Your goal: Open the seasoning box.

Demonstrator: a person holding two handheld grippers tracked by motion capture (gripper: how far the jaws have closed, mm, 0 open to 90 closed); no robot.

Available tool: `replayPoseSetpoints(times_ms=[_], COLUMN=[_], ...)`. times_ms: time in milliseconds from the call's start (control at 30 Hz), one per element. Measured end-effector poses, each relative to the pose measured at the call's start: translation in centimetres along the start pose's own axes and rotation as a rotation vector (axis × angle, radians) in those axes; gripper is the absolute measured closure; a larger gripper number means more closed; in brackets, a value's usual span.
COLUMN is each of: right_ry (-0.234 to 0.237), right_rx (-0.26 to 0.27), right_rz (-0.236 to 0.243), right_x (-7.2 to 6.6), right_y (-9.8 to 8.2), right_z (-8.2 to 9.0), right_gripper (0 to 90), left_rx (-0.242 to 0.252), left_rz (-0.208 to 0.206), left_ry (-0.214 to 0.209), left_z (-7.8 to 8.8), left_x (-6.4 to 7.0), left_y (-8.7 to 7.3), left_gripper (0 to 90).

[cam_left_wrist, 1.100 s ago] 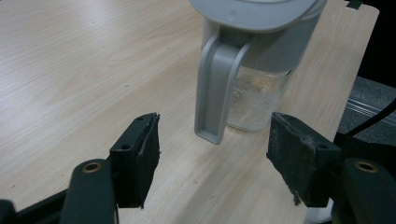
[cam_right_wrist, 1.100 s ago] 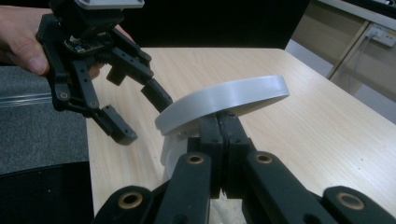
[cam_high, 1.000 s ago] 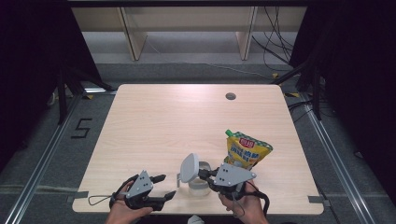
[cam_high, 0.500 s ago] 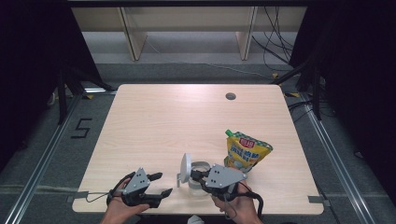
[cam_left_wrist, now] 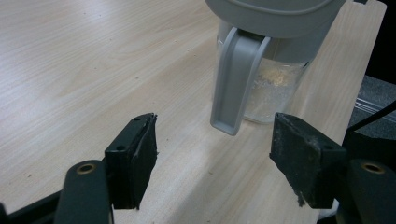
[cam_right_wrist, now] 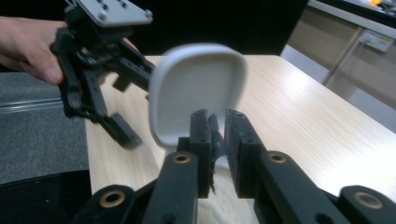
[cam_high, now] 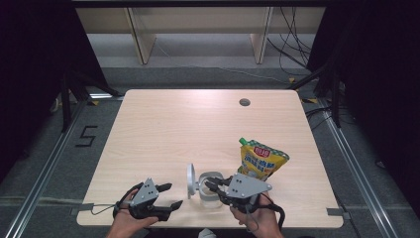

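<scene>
My grippers at the clear jar, near edge of the surface (cam_high: 163, 124)

My left gripper (cam_high: 167, 195) hangs wide open, empty, just left of the jar. The jar (cam_high: 210, 187) stands upright, its grey lid (cam_high: 190, 180) flipped up on its left. My right gripper (cam_high: 214, 186), jaws narrow and just opening, sits at the rim; whether the pads still press it I cannot tell. Right of it leans a yellow pouch (cam_high: 261, 160), its writing unreadable.
</scene>
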State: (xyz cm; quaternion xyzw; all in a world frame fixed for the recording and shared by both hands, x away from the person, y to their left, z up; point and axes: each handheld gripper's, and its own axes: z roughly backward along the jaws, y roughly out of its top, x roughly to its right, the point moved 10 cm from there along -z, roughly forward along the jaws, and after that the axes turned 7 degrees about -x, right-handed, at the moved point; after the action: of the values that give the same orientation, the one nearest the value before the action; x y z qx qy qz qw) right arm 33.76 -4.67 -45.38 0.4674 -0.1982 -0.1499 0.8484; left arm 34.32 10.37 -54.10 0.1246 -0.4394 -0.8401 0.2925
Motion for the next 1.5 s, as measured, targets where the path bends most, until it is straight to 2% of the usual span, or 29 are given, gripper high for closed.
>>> replayPoseSetpoints(times_ms=[67, 100, 133, 233, 333, 367, 400, 467, 600, 633, 667, 767, 833, 900, 933, 1000, 1033, 1067, 1100, 1200, 1233, 1267, 1300, 1367, 1400, 1433, 1467, 1500], right_ry=[-0.019, -0.040, -0.041, -0.069, -0.097, -0.099, -0.104, -0.114, -0.145, -0.147, -0.147, -0.164, -0.184, -0.182, -0.204, -0.206, -0.212, -0.220, -0.218, -0.229, -0.234, -0.242, -0.237, -0.253, -0.248, -0.244, -0.251, -0.237], right_rx=[-0.003, 0.003, -0.006, -0.009, -0.015, -0.014, -0.011, -0.031, -0.043, -0.056, -0.054, -0.067, -0.059, -0.066, -0.069, -0.079, -0.075, -0.085, -0.084, -0.093, -0.085, -0.095, -0.089, -0.101, -0.109, -0.103, -0.119, -0.108], right_rz=[-0.028, -0.014, -0.058, -0.118, -0.170, -0.167, -0.184, -0.232, -0.230, -0.270, -0.259, -0.297, -0.297, -0.311, -0.312, -0.352, -0.343, -0.370, -0.369, -0.401, -0.381, -0.385, -0.410, -0.409, -0.438, -0.421, -0.435, -0.415], right_x=[0.6, 1.1, 1.1, 1.9, 2.5, 2.7, 2.8, 2.8, 3.4, 3.3, 3.5, 3.8, 4.3, 4.5, 5.0, 5.3, 5.6, 5.8, 6.1, 6.6, 7.1, 7.2, 7.2, 7.6, 7.4, 7.7, 7.5, 7.6], right_y=[-1.0, -1.4, -2.1, -4.0, -5.5, -5.8, -6.2, -7.2, -8.6, -9.1, -9.3, -10.0, -10.4, -11.0, -11.3, -12.0, -12.2, -12.6, -12.9, -13.6, -13.8, -14.0, -14.0, -14.4, -14.6, -14.7, -14.8, -14.7], right_z=[0.8, 1.2, 1.7, 3.0, 4.1, 4.3, 4.6, 5.0, 5.6, 5.9, 6.1, 6.7, 7.0, 7.2, 7.5, 7.8, 7.8, 7.9, 7.9, 8.1, 8.1, 8.2, 8.2, 8.2, 8.2, 8.1, 8.2, 7.9], right_gripper=[77.6, 75.4, 72.5, 66.9, 63.2, 62.5, 60.5, 57.3, 53.1, 52.4, 51.6, 49.7, 47.4, 45.6, 44.6, 41.7, 40.9, 40.0, 39.4, 36.6, 36.0, 35.0, 33.2, 30.5, 29.1, 28.1, 26.8, 25.5], left_rx=[-0.001, 0.004, -0.004, 0.005, -0.014, -0.023, -0.027, -0.026, -0.027, -0.027, -0.018, -0.034, -0.027, -0.029, -0.027, -0.026, -0.025, -0.034, -0.028, -0.033, -0.036, -0.034, -0.033, -0.039, -0.036, -0.043, -0.041, -0.051], left_rz=[0.016, 0.021, 0.006, 0.020, 0.005, -0.012, 0.012, 0.018, 0.009, 0.011, 0.023, 0.017, 0.025, 0.025, 0.029, 0.029, 0.024, 0.014, 0.030, 0.002, -0.013, 0.015, 0.024, 0.022, 0.004, -0.012, -0.010, -0.024], left_ry=[-0.002, -0.002, -0.001, -0.009, 0.005, 0.002, -0.003, -0.007, 0.001, 0.001, -0.002, 0.015, 0.002, 0.001, 0.002, 0.004, 0.006, 0.006, 0.002, -0.001, 0.003, -0.004, -0.004, -0.011, -0.008, -0.006, -0.006, -0.004], left_z=[0.0, 0.0, 0.1, 0.1, 0.1, 0.1, 0.0, -0.1, -0.1, -0.1, -0.1, -0.1, -0.1, -0.1, -0.1, -0.2, -0.2, -0.2, -0.3, -0.3, -0.3, -0.4, -0.5, -0.5, -0.5, -0.5, -0.5, -0.4], left_x=[0.1, 0.1, 0.0, 0.4, 0.5, 0.4, 0.6, 0.7, 0.5, 0.5, 0.6, 0.3, 0.3, 0.3, 0.3, 0.3, 0.3, 0.3, 0.4, 0.4, 0.3, 0.6, 0.7, 0.7, 0.6, 0.6, 0.6, 0.5], left_y=[-0.1, 0.0, 0.0, 0.1, 0.0, 0.0, -0.2, -0.2, -0.2, -0.2, -0.1, -0.3, -0.2, -0.2, -0.2, -0.2, -0.1, -0.2, -0.2, -0.1, -0.1, -0.2, -0.2, -0.3, -0.2, -0.2, -0.2, -0.3], left_gripper=[30.6, 30.4, 30.1, 29.1, 28.6, 28.6, 28.6, 28.5, 28.4, 28.4, 28.4, 28.3, 28.2, 28.2, 28.2, 28.2, 28.1, 28.1, 28.1, 28.0, 27.8, 27.8, 27.8, 27.6, 27.3, 27.3, 27.3, 27.2])
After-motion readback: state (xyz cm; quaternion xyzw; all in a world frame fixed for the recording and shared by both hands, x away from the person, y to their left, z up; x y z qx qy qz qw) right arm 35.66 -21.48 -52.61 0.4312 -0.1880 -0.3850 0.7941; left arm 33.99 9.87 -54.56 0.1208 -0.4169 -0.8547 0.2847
